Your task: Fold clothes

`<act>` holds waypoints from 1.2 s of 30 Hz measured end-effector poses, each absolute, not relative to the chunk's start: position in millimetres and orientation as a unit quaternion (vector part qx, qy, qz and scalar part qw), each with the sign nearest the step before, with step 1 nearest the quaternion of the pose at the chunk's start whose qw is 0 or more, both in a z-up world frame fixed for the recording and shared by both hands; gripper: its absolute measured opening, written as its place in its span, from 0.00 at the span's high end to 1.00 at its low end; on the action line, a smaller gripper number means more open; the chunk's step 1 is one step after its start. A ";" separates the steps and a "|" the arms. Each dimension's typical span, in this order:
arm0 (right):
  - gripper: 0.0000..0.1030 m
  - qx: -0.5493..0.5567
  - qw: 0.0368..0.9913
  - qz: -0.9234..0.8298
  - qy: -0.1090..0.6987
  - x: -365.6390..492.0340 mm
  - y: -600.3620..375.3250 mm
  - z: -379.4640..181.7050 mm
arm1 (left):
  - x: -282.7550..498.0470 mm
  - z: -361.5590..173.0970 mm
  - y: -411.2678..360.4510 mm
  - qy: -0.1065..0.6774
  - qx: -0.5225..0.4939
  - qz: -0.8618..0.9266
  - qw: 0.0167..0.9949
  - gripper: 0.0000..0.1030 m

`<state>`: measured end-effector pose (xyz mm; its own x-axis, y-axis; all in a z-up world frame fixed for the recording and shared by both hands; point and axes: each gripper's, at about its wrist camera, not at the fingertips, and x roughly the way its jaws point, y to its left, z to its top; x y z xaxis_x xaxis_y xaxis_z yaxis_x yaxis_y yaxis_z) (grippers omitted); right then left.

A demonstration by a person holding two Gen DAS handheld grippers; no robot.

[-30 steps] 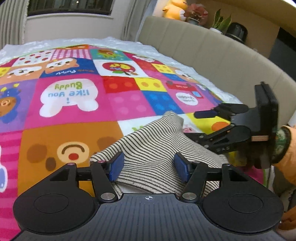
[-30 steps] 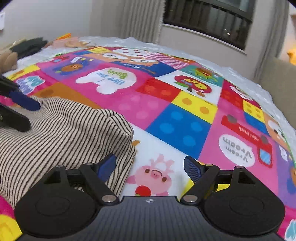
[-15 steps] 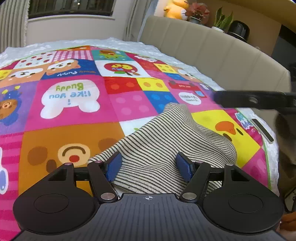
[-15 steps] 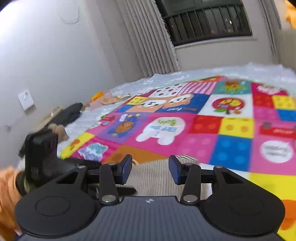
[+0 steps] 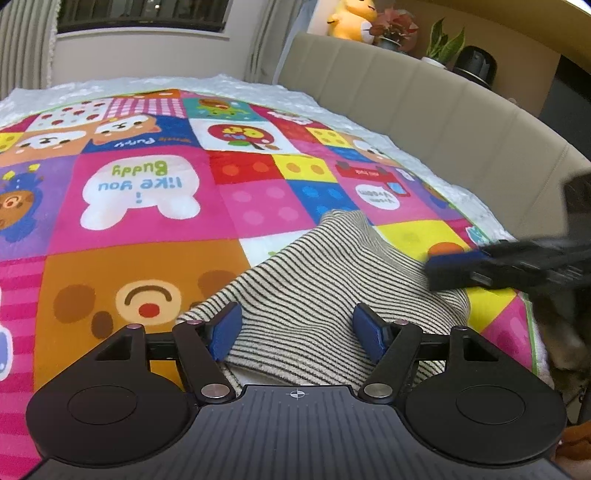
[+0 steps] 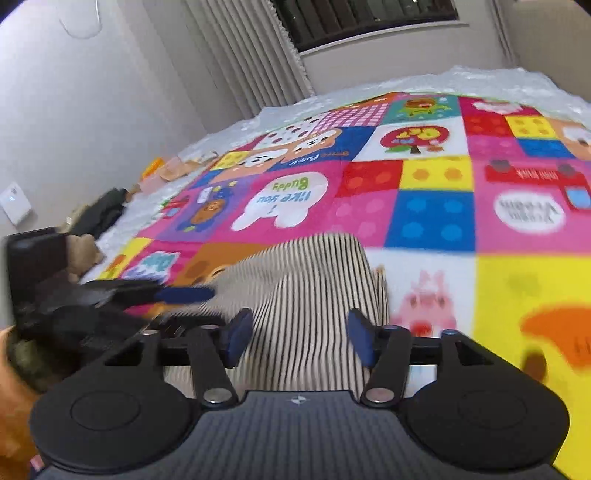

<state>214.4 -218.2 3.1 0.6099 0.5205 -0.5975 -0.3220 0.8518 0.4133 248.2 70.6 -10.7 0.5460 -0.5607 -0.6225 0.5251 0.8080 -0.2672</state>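
Note:
A folded beige garment with thin dark stripes (image 5: 325,295) lies on a colourful patchwork mat (image 5: 147,229). My left gripper (image 5: 297,332) hovers over the garment's near edge, open, with the cloth below and between its blue pads (image 5: 225,330). In the right wrist view the same garment (image 6: 314,288) runs under my right gripper (image 6: 298,338). Its jaws are opening, and the pads do not press on the cloth. The right gripper (image 5: 458,264) shows blurred at the garment's right edge in the left wrist view. The left gripper (image 6: 184,295) shows at the garment's left side in the right wrist view.
A beige padded backrest (image 5: 424,110) borders the mat on the right, with a plush toy (image 5: 347,18) and potted plants (image 5: 395,29) on the ledge above. Dark clothing (image 6: 103,210) lies beyond the mat's left edge. Curtains (image 6: 251,55) hang by the window.
The right gripper rolled and swung from the garment's right corner to over its middle, its jaws narrowing, then widening. The left gripper stayed put, pads slightly wider apart.

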 end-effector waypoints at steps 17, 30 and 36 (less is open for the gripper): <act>0.34 0.374 0.775 0.259 0.438 198.9 -237.2 -58.5 | 302.5 -23.0 116.1 0.412 -0.141 -0.308 0.846 0.08; 0.45 0.186 0.872 0.223 0.395 286.3 -254.5 -7.2 | 237.9 -31.8 68.7 0.423 -0.178 -0.366 0.809 0.16; 0.43 0.088 0.900 0.223 0.365 289.4 -240.0 -0.1 | 205.9 -34.7 31.3 0.438 -0.173 -0.423 0.774 0.14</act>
<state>289.4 -240.0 -0.1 0.6341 0.4649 -0.6179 -0.3360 0.8853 0.3214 205.9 31.3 -34.7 0.2590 -0.8059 -0.5324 0.5028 0.5831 -0.6381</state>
